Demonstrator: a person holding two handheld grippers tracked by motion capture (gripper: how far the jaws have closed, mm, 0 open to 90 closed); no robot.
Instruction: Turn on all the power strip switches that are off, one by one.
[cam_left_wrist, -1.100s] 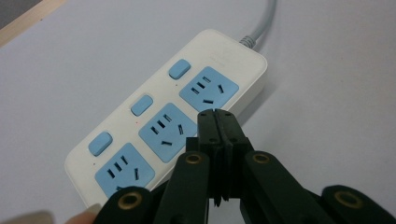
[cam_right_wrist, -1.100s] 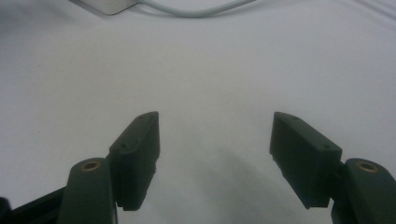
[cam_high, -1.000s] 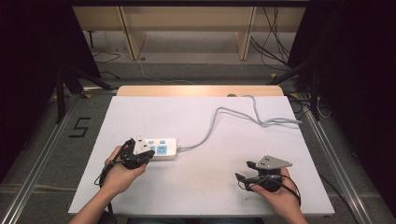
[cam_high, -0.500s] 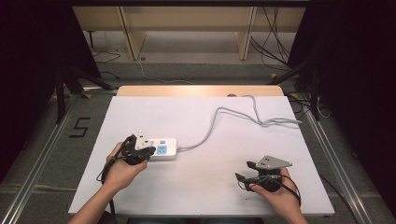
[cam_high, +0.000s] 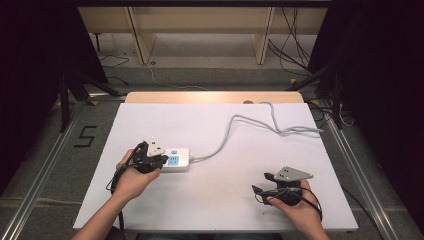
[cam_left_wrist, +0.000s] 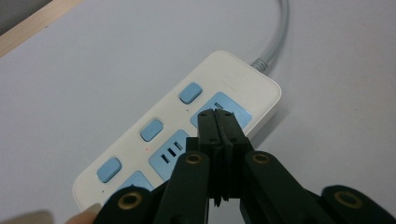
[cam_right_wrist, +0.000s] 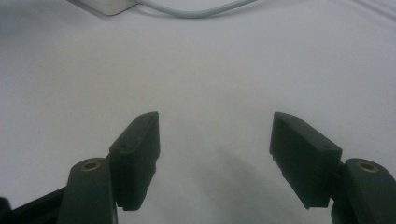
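The table (cam_high: 220, 200) is covered with a plain white sheet, with a strip of bare wood showing along its far edge. A pale grey cable (cam_high: 250, 125) winds across the far right part of the sheet, loops once near the right edge, and runs back toward the left to join the end of a power strip (cam_high: 177, 159).

The power strip is white with light blue sockets and lies flat on the near left part of the table, its long side running left to right. In the left gripper view it has a row of blue buttons (cam_left_wrist: 152, 129) along one side and blue socket faces (cam_left_wrist: 173, 151) beside them.

The left claw (cam_high: 159, 157) is over the left end of the power strip, held in the person's left hand (cam_high: 131, 179). In the left gripper view, its two black jaws are clenched tight together with nothing between them, and their joined tips point down at a socket face near the cable end; I cannot tell whether they touch it.

The right claw (cam_high: 260, 184) lies low over the near right part of the table, well apart from the power strip, in the person's right hand (cam_high: 295, 207). In the right gripper view, its jaws stand released, wide apart over bare white sheet.
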